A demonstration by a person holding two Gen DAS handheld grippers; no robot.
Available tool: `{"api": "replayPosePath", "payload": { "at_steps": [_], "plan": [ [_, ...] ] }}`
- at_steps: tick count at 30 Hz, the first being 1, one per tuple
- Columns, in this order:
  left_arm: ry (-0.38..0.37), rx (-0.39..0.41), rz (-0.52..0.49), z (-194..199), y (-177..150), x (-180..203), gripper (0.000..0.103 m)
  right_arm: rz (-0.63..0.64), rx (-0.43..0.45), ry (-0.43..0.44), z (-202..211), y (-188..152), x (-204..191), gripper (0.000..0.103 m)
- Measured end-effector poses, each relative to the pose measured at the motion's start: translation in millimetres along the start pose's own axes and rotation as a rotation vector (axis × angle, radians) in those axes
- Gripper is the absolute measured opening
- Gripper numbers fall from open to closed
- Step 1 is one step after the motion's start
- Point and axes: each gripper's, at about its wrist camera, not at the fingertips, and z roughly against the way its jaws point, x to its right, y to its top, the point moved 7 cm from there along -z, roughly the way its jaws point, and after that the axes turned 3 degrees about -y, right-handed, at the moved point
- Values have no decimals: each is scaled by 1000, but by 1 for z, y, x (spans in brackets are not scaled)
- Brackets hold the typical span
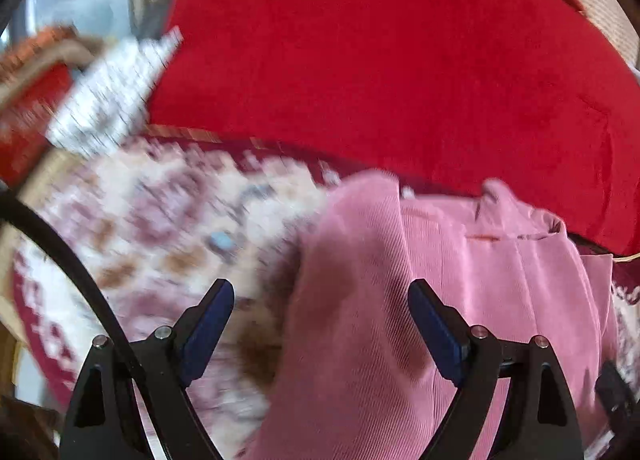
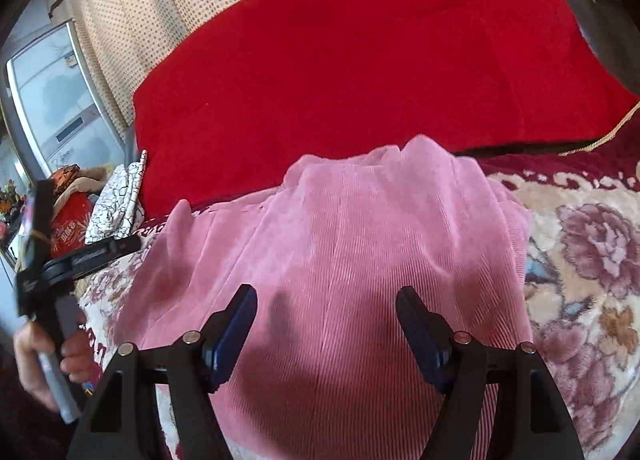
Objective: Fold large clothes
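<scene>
Right gripper (image 2: 326, 324) jaws released, hovering over the pink corduroy garment (image 2: 340, 244); left gripper (image 1: 320, 320) likewise released, empty, above the garment's left edge. Garment lies rumpled on the floral blanket (image 2: 580, 260). Beyond it, a red cushion (image 2: 360, 59).

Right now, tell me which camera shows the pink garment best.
The right wrist view: the pink garment lies sharp, nearly its whole spread visible. The left wrist view shows only one blurred side of it.

Dotted curtain (image 2: 120, 19), perhaps a window (image 2: 52, 99), behind red bedding (image 2: 360, 59).
</scene>
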Motion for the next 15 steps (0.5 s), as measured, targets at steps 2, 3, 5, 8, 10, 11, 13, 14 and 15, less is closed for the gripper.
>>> {"api": "replayPosePath", "payload": {
  "at_steps": [2, 3, 5, 8, 10, 11, 13, 14, 15],
  "plan": [
    [72, -61, 5, -29, -13, -9, 90, -31, -36, -9, -10, -2, 8, 75],
    [67, -96, 14, -40, -19, -13, 91, -55, -67, -16, -18, -4, 15, 75],
    [23, -109, 73, -41, -14, -18, 91, -80, -99, -14, -27, -4, 22, 75],
    [85, -27, 72, -17, -4, -29, 91, -52, -93, -28, -30, -2, 20, 75],
    [87, 23, 71, 5, -7, -34, 91, -53, -90, -31, -29, -3, 20, 75],
    [74, 49, 86, 17, -11, -37, 91, -54, -88, -30, -28, -3, 20, 75],
    [51, 86, 109, 38, -19, -41, 91, -51, -73, -28, -24, -2, 18, 76],
    [38, 110, 117, 51, -25, -43, 91, -49, -64, -22, -21, -3, 17, 76],
    [32, 140, 121, 64, -33, -45, 91, -51, -58, -15, -16, -3, 18, 76]
  ]
}}
